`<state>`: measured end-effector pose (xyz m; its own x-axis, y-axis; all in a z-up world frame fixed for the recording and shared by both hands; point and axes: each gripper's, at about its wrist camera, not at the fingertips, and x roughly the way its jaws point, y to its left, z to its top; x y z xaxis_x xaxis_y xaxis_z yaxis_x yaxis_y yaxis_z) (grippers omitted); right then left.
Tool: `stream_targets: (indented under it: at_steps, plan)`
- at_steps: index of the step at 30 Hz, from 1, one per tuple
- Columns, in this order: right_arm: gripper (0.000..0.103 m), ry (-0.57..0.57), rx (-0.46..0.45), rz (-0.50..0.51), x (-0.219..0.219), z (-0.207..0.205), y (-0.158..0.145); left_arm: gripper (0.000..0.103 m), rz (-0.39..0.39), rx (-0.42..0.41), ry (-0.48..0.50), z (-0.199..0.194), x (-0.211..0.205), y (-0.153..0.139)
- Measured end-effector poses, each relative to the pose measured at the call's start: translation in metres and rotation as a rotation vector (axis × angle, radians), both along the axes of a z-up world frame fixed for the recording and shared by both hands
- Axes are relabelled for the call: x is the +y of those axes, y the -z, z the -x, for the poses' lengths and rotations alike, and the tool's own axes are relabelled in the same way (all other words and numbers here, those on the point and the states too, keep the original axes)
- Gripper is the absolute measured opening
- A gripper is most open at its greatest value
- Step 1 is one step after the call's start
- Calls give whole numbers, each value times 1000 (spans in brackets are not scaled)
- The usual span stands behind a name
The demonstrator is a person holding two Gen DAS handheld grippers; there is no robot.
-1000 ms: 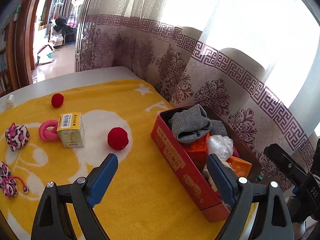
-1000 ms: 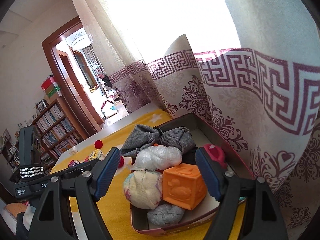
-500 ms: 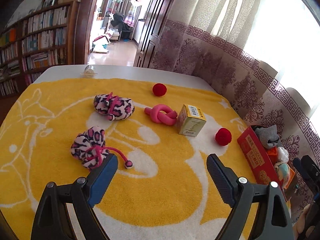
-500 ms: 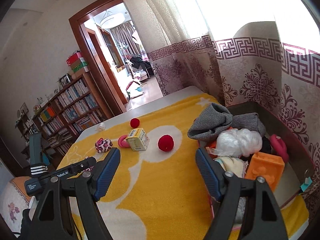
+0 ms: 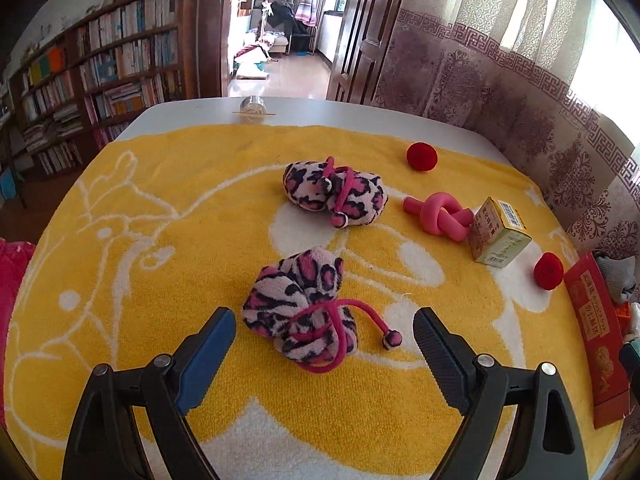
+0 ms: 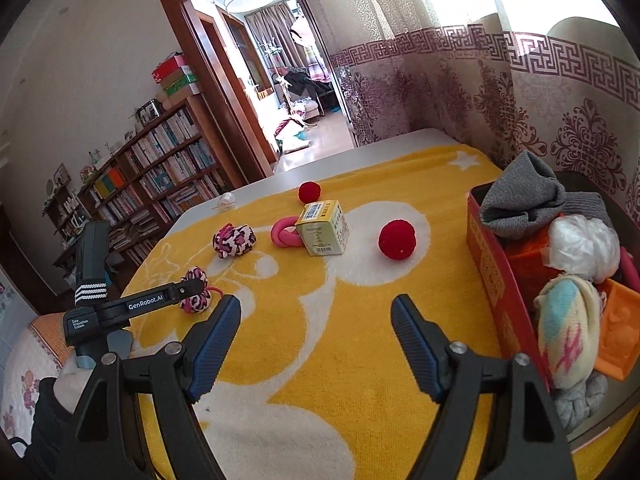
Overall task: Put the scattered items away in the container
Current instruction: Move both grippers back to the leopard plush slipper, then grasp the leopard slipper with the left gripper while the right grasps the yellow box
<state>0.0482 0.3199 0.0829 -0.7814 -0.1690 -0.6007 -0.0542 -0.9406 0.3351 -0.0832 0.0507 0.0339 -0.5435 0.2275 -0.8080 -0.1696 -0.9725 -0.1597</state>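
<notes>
Left wrist view close above yellow towel [image 5: 160,200], right wrist view farther back, both facing the bookshelf [image 6: 160,168]

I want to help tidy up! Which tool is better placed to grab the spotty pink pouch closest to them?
Left. The left tool is open with the nearest leopard pouch right between its fingers. The right tool faces bare yellow towel, nearer the red box.

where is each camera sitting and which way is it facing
Left wrist: on the left gripper, angled down at the near leopard pouch; only its own open fingers show.
Right wrist: on the right gripper, facing across the yellow towel; its open fingers, the left gripper and a dark sleeve show.
Shared: pouch, both red pompoms, yellow box, red container.
</notes>
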Motion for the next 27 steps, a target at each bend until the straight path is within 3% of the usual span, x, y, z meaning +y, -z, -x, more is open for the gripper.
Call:
stream_targets:
  at_steps: [4,8,13,19,27]
  plan:
    - [81,-23,-29,-4,-7,8,9,92,24,-16,-13,18,1,13]
    - [81,-32,-44,-26,-13,15,11,91,-20,-14,-20,25,-8,24]
    - [81,-34,-55,-26,-14,26,11,69,-38,3,-3,24,-12,26]
    - [81,-28,-79,-25,-11,52,7,59,-90,4,-16,22,-20,24]
    - [81,-12,-121,-28,-6,102,10,59,-138,54,1,12,-20,8]
